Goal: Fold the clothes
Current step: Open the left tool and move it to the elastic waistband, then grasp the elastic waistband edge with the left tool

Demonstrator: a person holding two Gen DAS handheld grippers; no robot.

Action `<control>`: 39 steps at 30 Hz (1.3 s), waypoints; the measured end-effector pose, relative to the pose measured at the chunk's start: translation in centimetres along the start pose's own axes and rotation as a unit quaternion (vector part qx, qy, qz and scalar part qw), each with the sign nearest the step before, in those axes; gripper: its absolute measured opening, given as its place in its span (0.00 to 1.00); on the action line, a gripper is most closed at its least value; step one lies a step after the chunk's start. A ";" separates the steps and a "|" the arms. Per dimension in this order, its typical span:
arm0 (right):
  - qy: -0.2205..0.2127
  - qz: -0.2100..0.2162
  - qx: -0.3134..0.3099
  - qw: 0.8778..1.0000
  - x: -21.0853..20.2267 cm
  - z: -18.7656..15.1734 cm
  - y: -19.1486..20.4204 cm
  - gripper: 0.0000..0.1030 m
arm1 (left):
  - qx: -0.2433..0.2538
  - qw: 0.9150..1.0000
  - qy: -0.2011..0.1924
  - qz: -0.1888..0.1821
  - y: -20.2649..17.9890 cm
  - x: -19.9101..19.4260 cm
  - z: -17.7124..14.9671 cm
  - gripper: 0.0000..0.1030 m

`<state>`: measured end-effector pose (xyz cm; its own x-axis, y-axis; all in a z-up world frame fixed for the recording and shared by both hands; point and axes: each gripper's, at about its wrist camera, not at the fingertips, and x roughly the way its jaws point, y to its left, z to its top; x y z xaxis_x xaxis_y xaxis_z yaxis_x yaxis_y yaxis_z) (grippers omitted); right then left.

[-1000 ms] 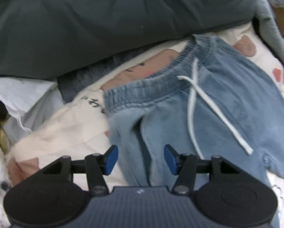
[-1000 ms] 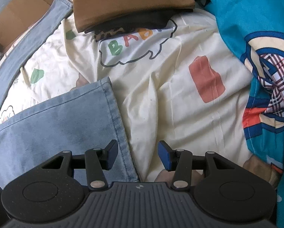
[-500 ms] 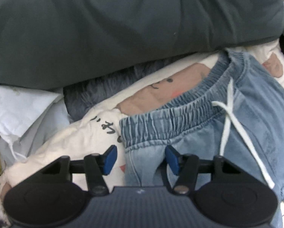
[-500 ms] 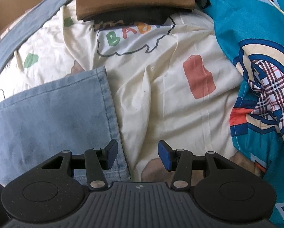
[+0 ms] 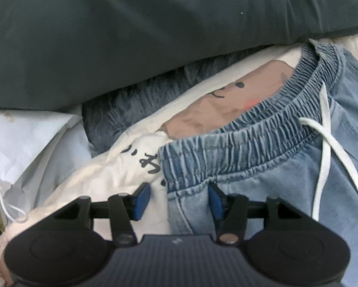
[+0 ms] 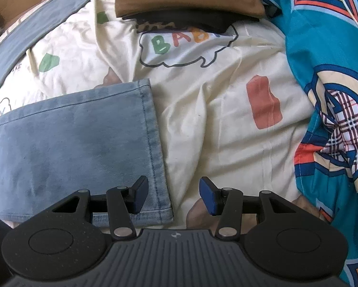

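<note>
Denim pants [image 5: 286, 191] lie flat on the cream printed sheet [image 5: 121, 167]. Left wrist view: the left gripper [image 5: 179, 198] sits spread wide, straddling the near-left waistband corner, probably lined up for a pinch.

Right wrist view: the right gripper [image 6: 171, 195], also gaping, straddles the leg hem [image 6: 155, 148], gripping nothing. 2 corners covered.

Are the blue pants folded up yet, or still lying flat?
Still flat. The blue pants have their waistband spread on the cream sheet, and the leg hem lies stretched out, not doubled over.
</note>
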<state>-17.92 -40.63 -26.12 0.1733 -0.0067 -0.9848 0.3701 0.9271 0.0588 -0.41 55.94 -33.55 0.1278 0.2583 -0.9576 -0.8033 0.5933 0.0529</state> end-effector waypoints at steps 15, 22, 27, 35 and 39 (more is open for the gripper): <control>0.009 0.009 0.010 1.000 1.6 -0.7 0.5 0.53 | 0.075 0.996 -0.024 -0.037 -1.6 -5.4 -0.9 0.31; 0.006 0.011 0.015 1.000 1.6 -0.6 0.3 0.53 | 0.070 0.997 -0.013 -0.018 -0.9 -6.4 -1.2 0.27; 0.012 0.007 0.017 1.000 1.9 -0.7 0.2 0.53 | 0.077 0.996 -0.008 -0.036 -1.2 -5.4 -1.4 0.03; 0.020 0.002 0.008 1.000 2.2 -0.4 0.6 0.53 | 0.087 0.996 0.022 -0.029 -2.4 -1.9 -2.2 0.00; 0.020 0.003 0.002 1.000 2.1 0.1 1.0 0.53 | 0.095 0.995 0.030 -0.024 -2.9 -0.2 -2.7 0.02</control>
<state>-17.11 -39.71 -28.17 0.1395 0.0144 -0.9901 0.3732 0.9254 0.0660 0.32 52.14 -34.28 0.1233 0.1842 -0.9751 -0.6719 0.7386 0.0546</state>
